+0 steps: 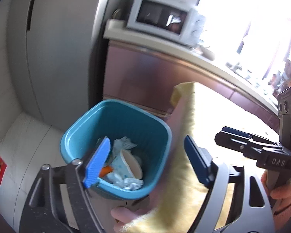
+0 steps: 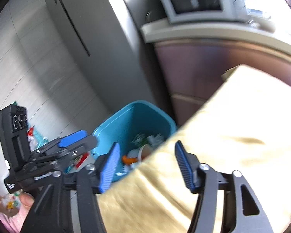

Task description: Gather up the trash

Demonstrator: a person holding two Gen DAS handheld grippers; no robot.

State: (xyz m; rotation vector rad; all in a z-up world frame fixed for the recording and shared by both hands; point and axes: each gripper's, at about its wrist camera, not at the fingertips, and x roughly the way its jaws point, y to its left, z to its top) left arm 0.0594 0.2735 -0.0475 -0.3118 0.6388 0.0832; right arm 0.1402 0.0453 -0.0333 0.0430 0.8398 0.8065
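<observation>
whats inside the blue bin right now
The blue bin holds a paper cup on its side, crumpled white wrappers and an orange scrap. The left gripper's blue pad covers part of the pile, and anything underneath is hidden.

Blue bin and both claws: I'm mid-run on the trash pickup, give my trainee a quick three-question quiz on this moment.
1. True or false: the blue bin is empty.
2. Which item lies in the bin? A) paper cup B) glass bottle C) shoe
3. Fill in: both the left claw and the right claw have their jaws ____, with nothing gripped.

Key: 1 false, it holds crumpled wrappers, a cup and an orange scrap. 2 A. 3 open.
</observation>
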